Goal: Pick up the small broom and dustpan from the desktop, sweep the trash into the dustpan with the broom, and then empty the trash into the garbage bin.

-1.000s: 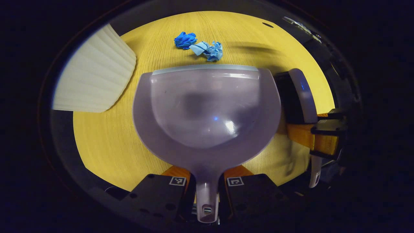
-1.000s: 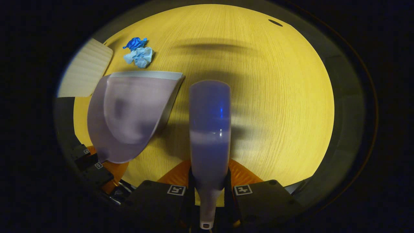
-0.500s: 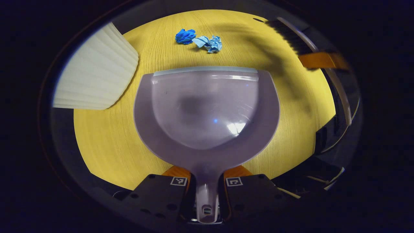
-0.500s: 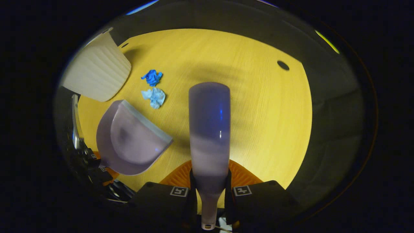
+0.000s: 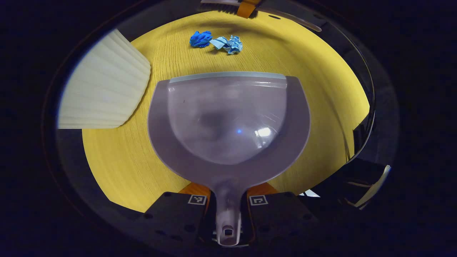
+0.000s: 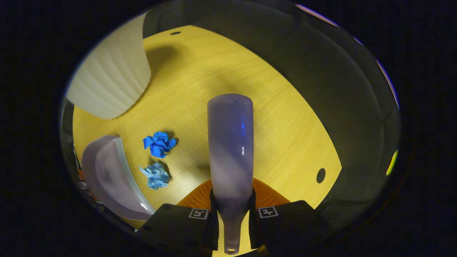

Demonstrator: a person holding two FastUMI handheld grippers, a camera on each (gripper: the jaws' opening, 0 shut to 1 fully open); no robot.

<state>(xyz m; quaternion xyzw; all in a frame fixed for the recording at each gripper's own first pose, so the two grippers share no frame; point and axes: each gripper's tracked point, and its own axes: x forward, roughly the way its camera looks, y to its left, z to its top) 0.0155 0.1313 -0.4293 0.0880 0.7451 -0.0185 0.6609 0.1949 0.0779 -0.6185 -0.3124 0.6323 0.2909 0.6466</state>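
On the yellow worktop (image 5: 117,160), two crumpled paper wads (image 5: 226,44), now nearer the broom (image 6: 230,142); dustpan (image 5: 228,121) handle between closed left gripper (image 5: 228,203) fingers, broom handle between closed right gripper (image 6: 232,214) fingers.

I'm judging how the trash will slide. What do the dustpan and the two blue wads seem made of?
The dustpan looks like smooth, glossy, translucent plastic: it carries a bright highlight. The blue wads look like crumpled paper or tissue, matte and sharply creased.
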